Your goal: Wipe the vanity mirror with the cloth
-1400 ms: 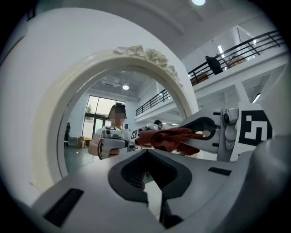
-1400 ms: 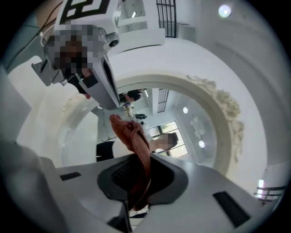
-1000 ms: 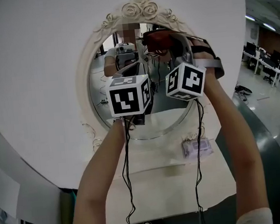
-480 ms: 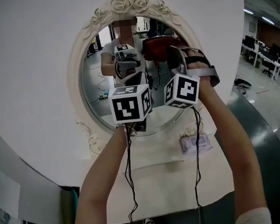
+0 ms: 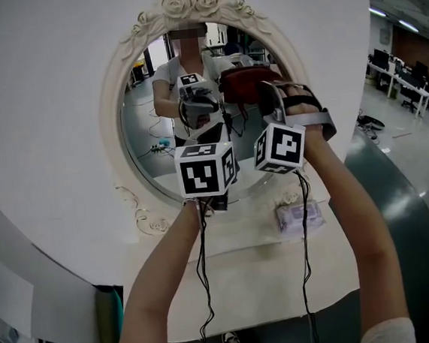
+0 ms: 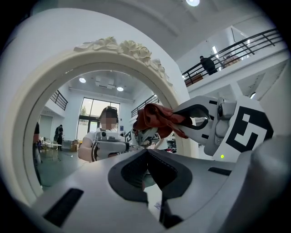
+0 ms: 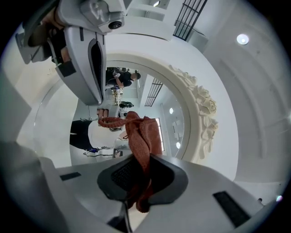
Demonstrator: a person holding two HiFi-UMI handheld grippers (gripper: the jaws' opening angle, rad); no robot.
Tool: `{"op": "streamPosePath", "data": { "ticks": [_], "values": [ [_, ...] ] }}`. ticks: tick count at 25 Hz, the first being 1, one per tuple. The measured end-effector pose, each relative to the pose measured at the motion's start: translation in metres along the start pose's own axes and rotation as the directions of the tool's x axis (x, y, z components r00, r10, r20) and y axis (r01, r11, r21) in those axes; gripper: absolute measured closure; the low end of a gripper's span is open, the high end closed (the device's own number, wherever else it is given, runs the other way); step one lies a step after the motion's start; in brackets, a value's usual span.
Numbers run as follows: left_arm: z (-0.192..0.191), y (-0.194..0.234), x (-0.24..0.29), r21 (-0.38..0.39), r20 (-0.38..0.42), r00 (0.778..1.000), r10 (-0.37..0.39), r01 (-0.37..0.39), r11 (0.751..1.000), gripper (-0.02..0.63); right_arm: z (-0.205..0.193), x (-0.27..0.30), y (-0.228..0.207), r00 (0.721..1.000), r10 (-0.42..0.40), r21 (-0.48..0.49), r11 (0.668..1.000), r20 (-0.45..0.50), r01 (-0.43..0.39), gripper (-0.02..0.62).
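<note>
Looking along right tongs (image 7: 136, 179) alone shows cloth (image 7: 142, 132) clamped between.

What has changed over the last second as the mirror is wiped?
The right gripper, shut on the red cloth, slid slightly down the mirror glass; the left gripper lowered slightly too. The cloth stayed gripped, the left gripper shut and empty, the mirror in place.

A large open-plan office or lab hall — rows of desks (image 5: 412, 95) with monitors and chairs under long ceiling lights (image 5: 402, 25), and a railed upper gallery (image 6: 236, 48) where a person (image 6: 209, 64) stands, beneath a high white ceiling
</note>
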State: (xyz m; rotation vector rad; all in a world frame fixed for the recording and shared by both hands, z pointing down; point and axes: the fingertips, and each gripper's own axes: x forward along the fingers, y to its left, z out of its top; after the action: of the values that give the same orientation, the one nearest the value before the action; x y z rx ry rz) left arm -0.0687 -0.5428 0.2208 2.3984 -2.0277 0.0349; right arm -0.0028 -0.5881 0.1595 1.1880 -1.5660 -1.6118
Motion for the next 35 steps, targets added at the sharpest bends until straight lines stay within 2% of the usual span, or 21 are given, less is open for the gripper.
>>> {"op": "streamPosePath", "data": {
  "ticks": [11,19,30,35],
  "values": [
    [-0.056,-0.017,0.005,-0.035,-0.080,0.996,-0.050,0.047,0.998,0.595,-0.025,-0.008,0.045,0.997,0.062,0.006,0.998,-0.053,-0.062,0.532],
    [-0.097,-0.011,0.006,-0.067,-0.136,0.989,-0.049,0.041,0.997,0.595,-0.044,-0.017,0.085,0.989,0.121,0.012,0.993,-0.085,-0.120,0.532],
    [-0.173,-0.011,0.004,-0.093,-0.232,0.971,-0.059,0.038,0.995,0.595,-0.048,-0.030,0.153,0.970,0.225,0.037,0.974,-0.094,-0.222,0.532],
    [-0.210,-0.010,-0.002,-0.104,-0.279,0.959,-0.056,0.027,0.994,0.595,-0.047,-0.041,0.197,0.953,0.291,0.063,0.956,-0.089,-0.286,0.532]
  ]
}}
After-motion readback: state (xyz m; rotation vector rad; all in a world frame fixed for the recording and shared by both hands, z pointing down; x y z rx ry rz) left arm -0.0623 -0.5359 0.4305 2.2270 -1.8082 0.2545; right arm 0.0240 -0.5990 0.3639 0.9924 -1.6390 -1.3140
